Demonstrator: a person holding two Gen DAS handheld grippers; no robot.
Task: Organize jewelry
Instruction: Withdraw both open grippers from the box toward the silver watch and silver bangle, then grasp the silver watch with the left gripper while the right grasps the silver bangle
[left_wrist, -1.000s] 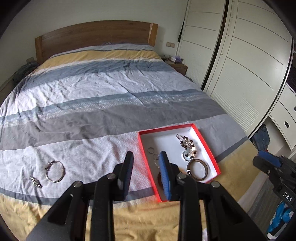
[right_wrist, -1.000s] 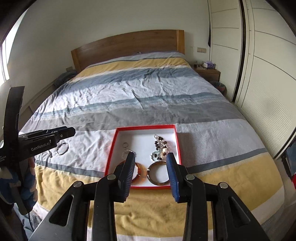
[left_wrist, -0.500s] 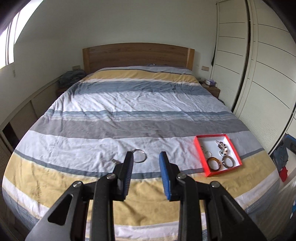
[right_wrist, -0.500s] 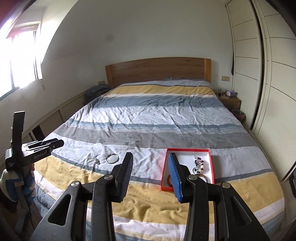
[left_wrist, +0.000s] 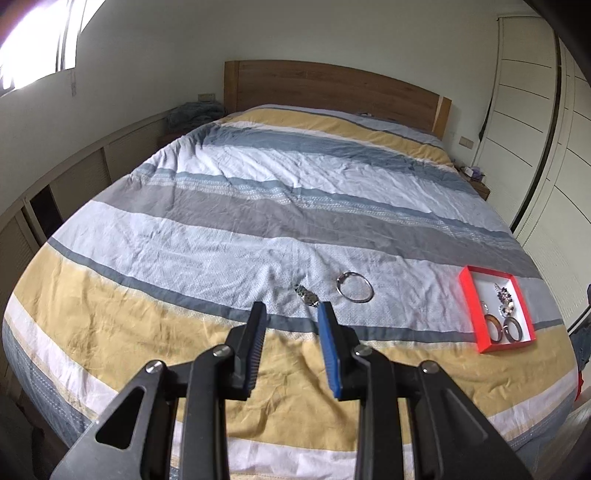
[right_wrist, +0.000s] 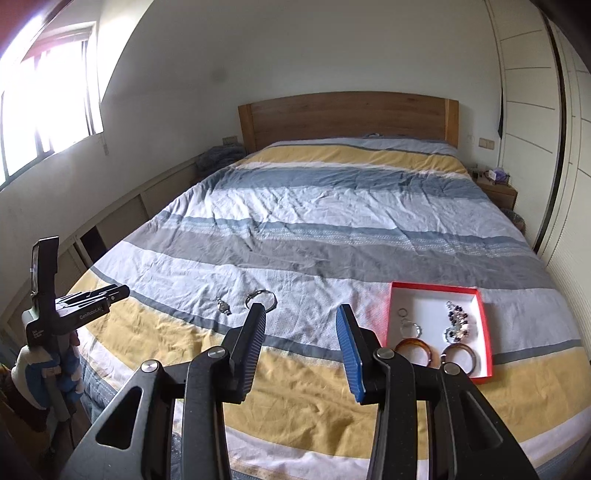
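A red-rimmed white tray (left_wrist: 468, 295) (right_wrist: 484, 321) lies on the bed's right side near the foot and holds two bangles, rings and a beaded piece. A silver bangle (left_wrist: 355, 287) (right_wrist: 260, 298) and a small silver watch-like piece (left_wrist: 307, 295) (right_wrist: 223, 306) lie loose on the duvet left of the tray. My left gripper (left_wrist: 291, 312) is open and empty, held back above the foot of the bed, just short of the small piece. My right gripper (right_wrist: 301, 314) is open and empty, between the loose pieces and the tray. The left gripper also shows in the right wrist view (right_wrist: 107, 293).
The striped duvet (right_wrist: 332, 229) covers a large bed with a wooden headboard (right_wrist: 347, 118). White wardrobe doors (left_wrist: 546, 155) line the right side, with a nightstand (right_wrist: 496, 190) beside them. Low cabinets (left_wrist: 74, 181) run along the left wall under a window.
Both grippers have pulled back and swung left. The left gripper now faces the loose bangle and small piece; the tray has shifted to the right in both views. Both stay open.
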